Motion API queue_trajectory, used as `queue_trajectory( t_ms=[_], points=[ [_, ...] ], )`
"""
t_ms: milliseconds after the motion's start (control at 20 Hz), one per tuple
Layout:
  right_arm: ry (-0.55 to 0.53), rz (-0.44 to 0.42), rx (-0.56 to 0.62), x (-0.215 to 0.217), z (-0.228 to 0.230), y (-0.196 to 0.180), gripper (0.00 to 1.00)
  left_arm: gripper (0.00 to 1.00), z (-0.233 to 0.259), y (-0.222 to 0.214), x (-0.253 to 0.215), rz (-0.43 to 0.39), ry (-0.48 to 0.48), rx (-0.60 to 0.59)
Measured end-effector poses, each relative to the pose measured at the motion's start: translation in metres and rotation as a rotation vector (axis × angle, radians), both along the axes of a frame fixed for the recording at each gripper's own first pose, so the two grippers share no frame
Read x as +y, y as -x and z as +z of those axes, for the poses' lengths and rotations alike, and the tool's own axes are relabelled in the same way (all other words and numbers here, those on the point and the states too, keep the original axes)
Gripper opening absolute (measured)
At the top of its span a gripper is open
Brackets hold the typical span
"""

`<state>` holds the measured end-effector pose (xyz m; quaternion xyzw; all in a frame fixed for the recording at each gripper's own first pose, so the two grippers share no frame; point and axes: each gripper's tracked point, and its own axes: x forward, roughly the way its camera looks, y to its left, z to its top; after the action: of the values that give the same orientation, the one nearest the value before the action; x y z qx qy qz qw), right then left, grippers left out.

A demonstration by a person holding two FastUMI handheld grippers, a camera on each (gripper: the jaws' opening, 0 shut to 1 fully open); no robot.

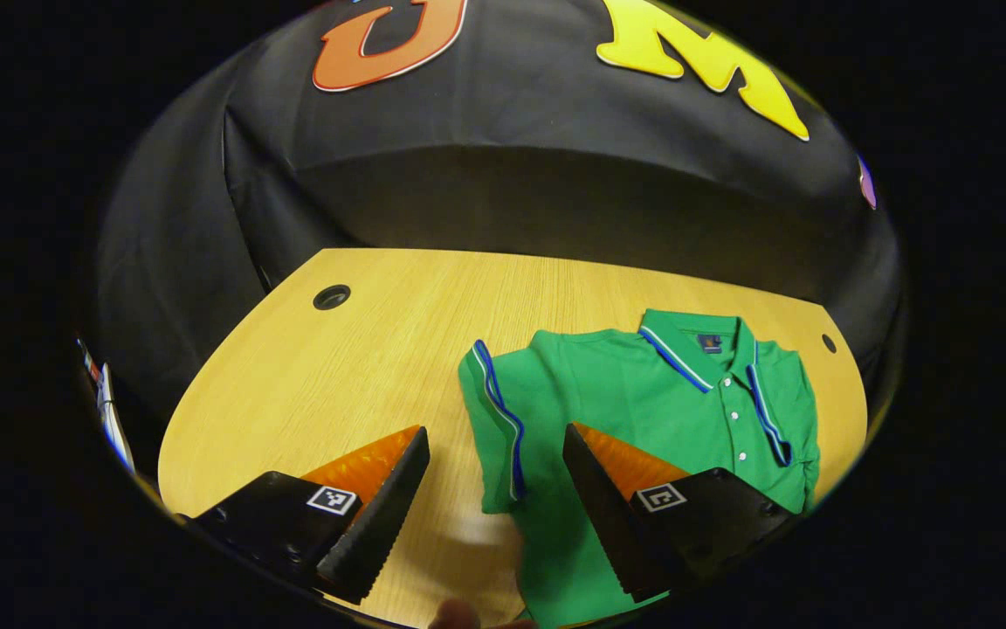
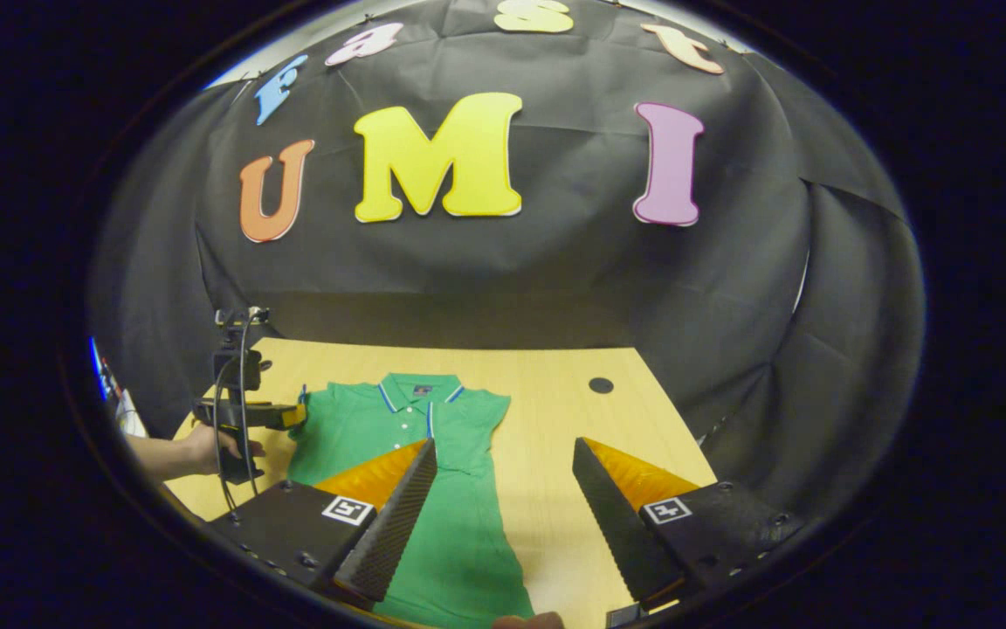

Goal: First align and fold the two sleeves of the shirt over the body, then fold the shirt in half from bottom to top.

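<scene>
- The green shirt (image 1: 643,411) lay flat, collar toward the booth wall, on the wooden table (image 1: 337,376); both sleeves already looked folded onto the body.
- Your left gripper (image 1: 496,489) was spread wide and empty above the folded left sleeve (image 1: 499,428).
- Your right gripper (image 2: 503,498) was likewise spread and empty, over the shirt's right edge.
- Risk: gripping the hem unevenly would likely skew the bottom-to-top fold.
- Risk: dragging cloth could flip a sleeve back out.

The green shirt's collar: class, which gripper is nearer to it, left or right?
Left. The left gripper hovers beside the shirt's shoulder, just off the collar. The right gripper is back over the shirt's lower half, open, farther from the collar.
</scene>
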<state>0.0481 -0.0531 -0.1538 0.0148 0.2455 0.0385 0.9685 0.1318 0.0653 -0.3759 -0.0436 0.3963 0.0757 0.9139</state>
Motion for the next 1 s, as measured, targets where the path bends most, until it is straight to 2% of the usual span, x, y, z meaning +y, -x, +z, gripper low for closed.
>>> queue_trajectory(
  t_ms=[300, 500, 550, 700, 750, 800, 850, 1000],
  points=[
    [-0.002, -0.024, 0.015, -0.011, -0.003, -0.002, 0.96, 0.98, -0.028, 0.002, 0.002, -0.004, -0.022, 0.070],
    [-0.009, -0.006, 0.027, -0.005, -0.008, -0.002, 0.96, 0.82, -0.035, 0.005, -0.001, -0.004, 0.030, 0.076],
    [-0.011, -0.004, 0.029, -0.004, -0.009, -0.002, 0.96, 0.72, -0.036, 0.004, -0.004, -0.019, 0.035, 0.078],
    [-0.019, 0.006, 0.038, 0.002, -0.011, -0.001, 0.96, 0.62, -0.034, 0.001, -0.008, -0.053, 0.029, 0.082],
    [-0.024, 0.018, 0.042, 0.006, -0.014, 0.000, 0.96, 0.39, -0.034, 0.001, -0.007, -0.052, 0.014, 0.088],
    [-0.023, 0.025, 0.044, 0.009, -0.015, 0.000, 0.96, 0.33, -0.033, 0.001, -0.003, -0.042, -0.004, 0.092],
    [-0.021, 0.029, 0.045, 0.010, -0.016, 0.000, 0.96, 0.20, -0.032, 0.001, -0.003, -0.038, 0.001, 0.088],
    [-0.021, 0.036, 0.047, 0.016, -0.016, 0.004, 0.96, 0.12, -0.025, 0.004, -0.007, -0.040, 0.048, 0.067]
  ],
)
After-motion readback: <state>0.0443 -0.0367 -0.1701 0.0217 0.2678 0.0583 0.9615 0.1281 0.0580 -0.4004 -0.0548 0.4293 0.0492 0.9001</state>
